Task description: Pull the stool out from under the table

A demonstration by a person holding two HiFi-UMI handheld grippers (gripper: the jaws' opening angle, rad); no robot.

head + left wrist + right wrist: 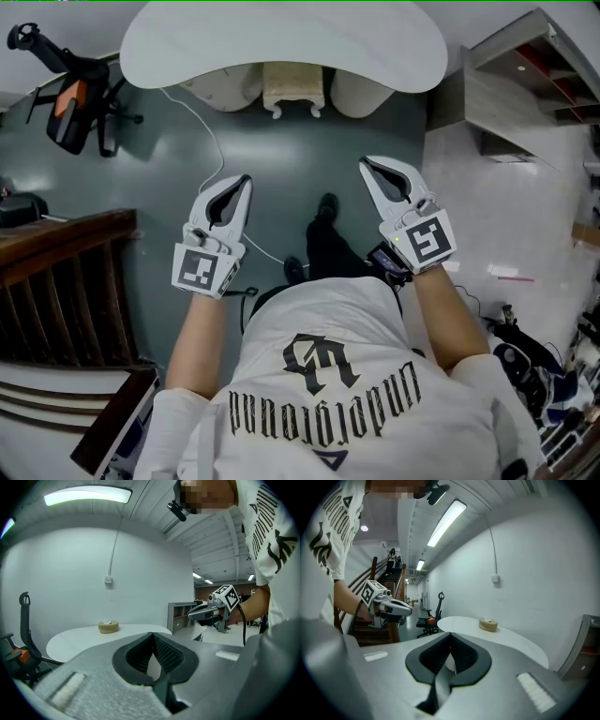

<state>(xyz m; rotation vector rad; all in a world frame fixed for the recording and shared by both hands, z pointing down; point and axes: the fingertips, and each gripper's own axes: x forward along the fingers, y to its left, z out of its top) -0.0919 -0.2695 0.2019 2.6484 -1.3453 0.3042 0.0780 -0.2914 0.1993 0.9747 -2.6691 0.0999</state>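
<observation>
Okay, we hold both grippers out over the grey floor (281,159), well short of the table (281,37). Left gripper (244,184): jaws together, nothing between them. Right gripper (367,165): same, closed and empty. Stool (292,91) sits tucked under the white table at the middle of its near edge, between two rounded cream bases (217,91), only its near part showing. Neither gripper touches it. We see a tan round thing (108,626) on the tabletop and a black office chair (73,94) at far left.

Head view looks steeply down; both gripper views share the table (79,639).
</observation>
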